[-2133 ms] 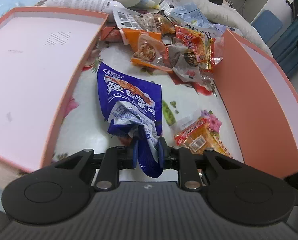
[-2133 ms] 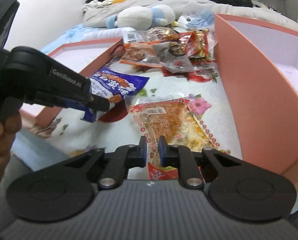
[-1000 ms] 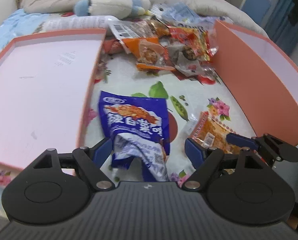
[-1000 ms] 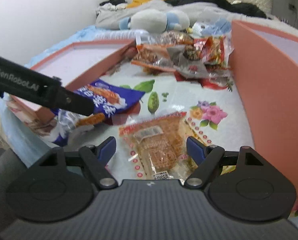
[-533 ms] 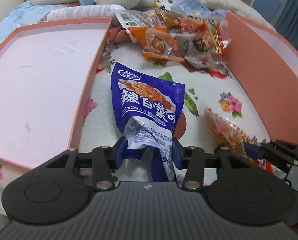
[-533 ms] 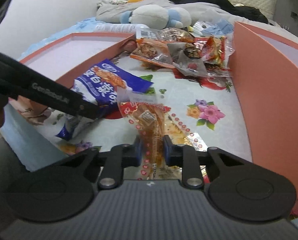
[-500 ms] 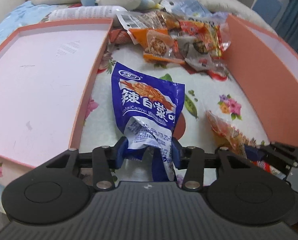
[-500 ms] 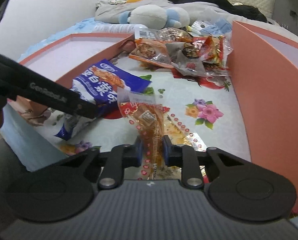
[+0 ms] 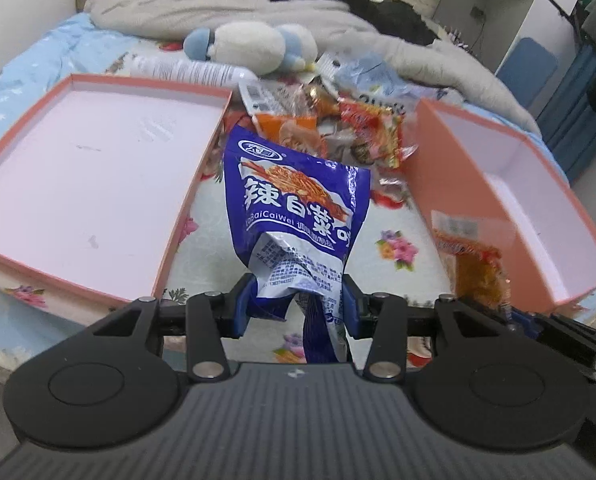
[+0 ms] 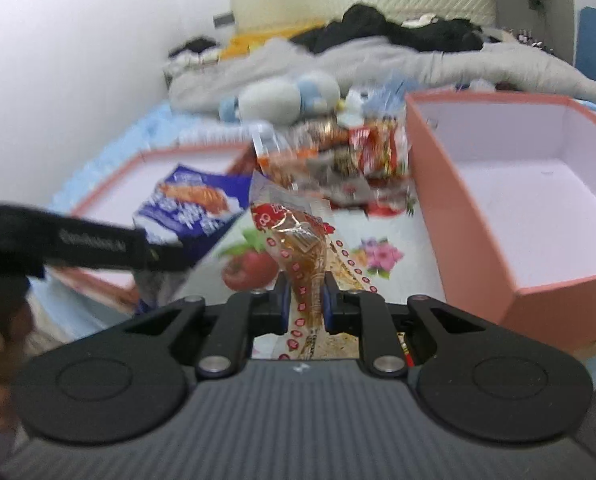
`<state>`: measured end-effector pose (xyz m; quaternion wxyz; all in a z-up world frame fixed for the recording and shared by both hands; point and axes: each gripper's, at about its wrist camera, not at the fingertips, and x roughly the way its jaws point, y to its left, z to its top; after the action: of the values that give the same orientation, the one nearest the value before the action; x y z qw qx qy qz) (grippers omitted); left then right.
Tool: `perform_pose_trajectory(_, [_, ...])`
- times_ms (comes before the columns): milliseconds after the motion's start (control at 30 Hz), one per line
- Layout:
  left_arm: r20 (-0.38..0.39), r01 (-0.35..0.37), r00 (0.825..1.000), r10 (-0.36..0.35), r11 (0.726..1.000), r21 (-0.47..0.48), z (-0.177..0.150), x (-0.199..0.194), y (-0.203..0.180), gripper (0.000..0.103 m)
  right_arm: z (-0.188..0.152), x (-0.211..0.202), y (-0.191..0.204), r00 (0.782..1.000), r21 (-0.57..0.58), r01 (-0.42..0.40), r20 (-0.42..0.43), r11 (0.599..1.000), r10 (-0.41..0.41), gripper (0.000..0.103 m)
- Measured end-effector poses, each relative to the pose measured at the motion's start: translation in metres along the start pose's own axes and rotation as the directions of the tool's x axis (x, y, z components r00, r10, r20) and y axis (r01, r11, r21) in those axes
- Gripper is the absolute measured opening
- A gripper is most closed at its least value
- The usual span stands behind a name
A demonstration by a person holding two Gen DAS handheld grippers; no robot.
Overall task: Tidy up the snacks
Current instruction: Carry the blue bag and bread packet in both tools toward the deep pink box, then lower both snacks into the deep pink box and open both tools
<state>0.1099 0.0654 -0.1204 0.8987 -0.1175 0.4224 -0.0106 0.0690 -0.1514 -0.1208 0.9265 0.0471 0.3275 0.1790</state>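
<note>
Both snack packets have come up off the flowered bedsheet (image 9: 402, 216) since half a second ago, when they still trailed on it. Nearest, the left gripper (image 9: 296, 306) has its blue pads clamped on the crumpled lower end of the blue foil snack bag with white characters (image 9: 294, 204), which stands up between the two boxes. Just right, the right gripper (image 10: 303, 304) pinches the clear red-dotted packet of orange snack (image 10: 298, 248), jaws drawn close together on it. Shallow salmon-pink box lid (image 9: 98, 168) lies left, the deeper salmon-pink box (image 9: 510, 208) right. Beyond them sits a heap of mixed snack wrappers (image 9: 338, 124), then a white-and-blue plush toy (image 9: 254, 50) against grey bedding (image 9: 218, 8).
</note>
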Motion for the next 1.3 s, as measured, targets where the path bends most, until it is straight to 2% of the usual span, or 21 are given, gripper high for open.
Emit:
perform_pose_trajectory(300, [0.055, 0.052, 0.997, -0.052, 0.999, 0.006, -0.001, -0.054, -0.028, 0.050, 0.017, -0.054, -0.007, 0.995, 0.078, 0.040, 0.085, 0.996, -0.046, 0.019])
perform_pose_trajectory(433, [0.059, 0.084, 0.995, -0.084, 0.996, 0.005, -0.003, -0.064, -0.045, 0.050, 0.020, -0.070, -0.020, 0.993, 0.124, 0.064, 0.093, 0.990, -0.076, 0.019])
perform_pose_trajectory(700, [0.033, 0.145, 0.989, -0.147, 0.989, 0.033, -0.005, -0.071, -0.083, 0.050, 0.020, -0.095, -0.042, 0.989, 0.143, 0.102, 0.088, 0.984, -0.116, 0.019])
perform_pose_trajectory(1000, [-0.001, 0.217, 0.976, -0.217, 0.974, 0.059, 0.002, -0.061, -0.124, 0.050, 0.022, -0.111, -0.069, 0.985, 0.213, 0.142, 0.070, 0.967, -0.160, 0.019])
perform_pose_trajectory(1300, [-0.040, 0.254, 0.967, -0.252, 0.964, 0.075, 0.037, -0.022, -0.164, 0.050, 0.047, -0.091, -0.109, 0.981, 0.240, 0.174, 0.040, 0.955, -0.189, 0.019])
